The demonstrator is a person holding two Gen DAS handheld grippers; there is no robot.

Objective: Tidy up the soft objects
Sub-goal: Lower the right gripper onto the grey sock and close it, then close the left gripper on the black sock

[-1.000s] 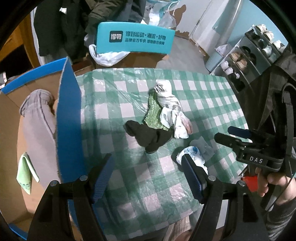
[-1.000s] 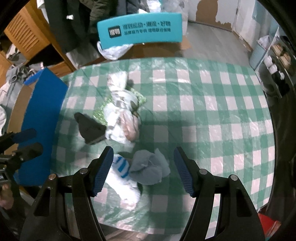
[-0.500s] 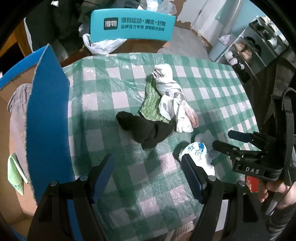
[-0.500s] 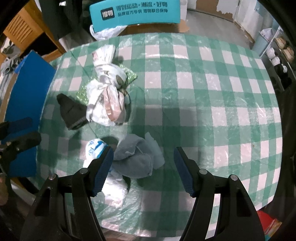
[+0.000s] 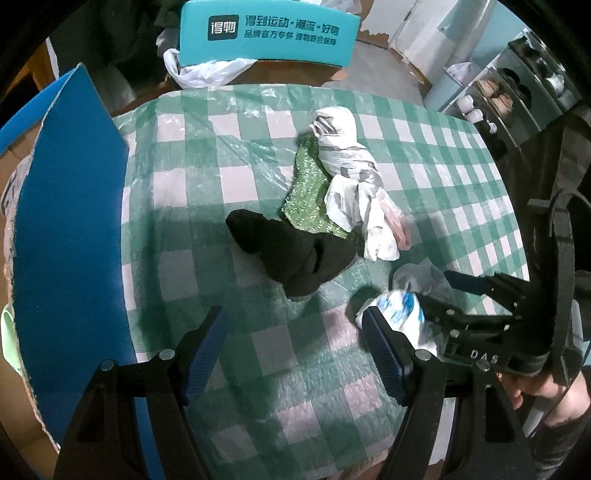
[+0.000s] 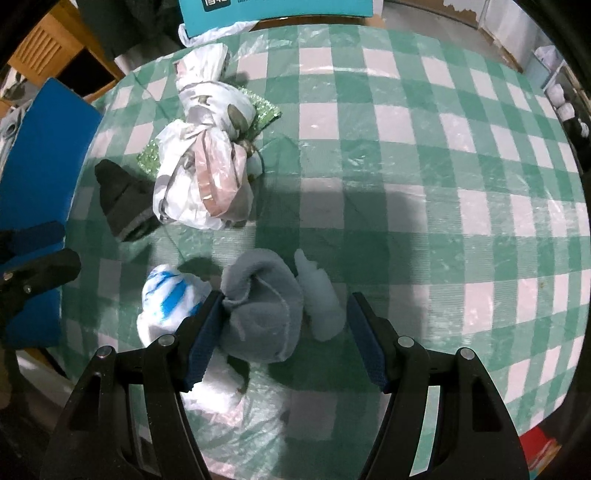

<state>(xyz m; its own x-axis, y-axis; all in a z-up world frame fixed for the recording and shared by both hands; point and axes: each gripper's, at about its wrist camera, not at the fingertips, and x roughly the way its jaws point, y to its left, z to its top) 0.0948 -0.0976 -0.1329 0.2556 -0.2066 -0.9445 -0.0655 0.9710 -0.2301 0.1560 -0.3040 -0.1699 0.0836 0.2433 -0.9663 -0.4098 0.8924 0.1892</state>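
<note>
- A lived-in home: counter (image 5: pixel 192 155) under a green-checked plastic cloth.
- Past the counter's far right corner — a shoe rack (image 5: pixel 517 85).
- Beyond its far edge — dark coats (image 6: pixel 122 22) and a wooden cabinet (image 6: pixel 40 48).

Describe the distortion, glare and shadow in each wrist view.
Left wrist view: fisheye bends the checked tablecloth edges; dark shadow lies beside the black cloth. Right wrist view: the cloth's plastic cover shows streaky glare; shadow falls behind the grey sock.

The right gripper (image 6: pixel 284 332) has descended to straddle the grey sock (image 6: pixel 262 310). The left gripper (image 5: pixel 295 350) has lowered toward the checked tablecloth (image 5: pixel 184 206).
</note>
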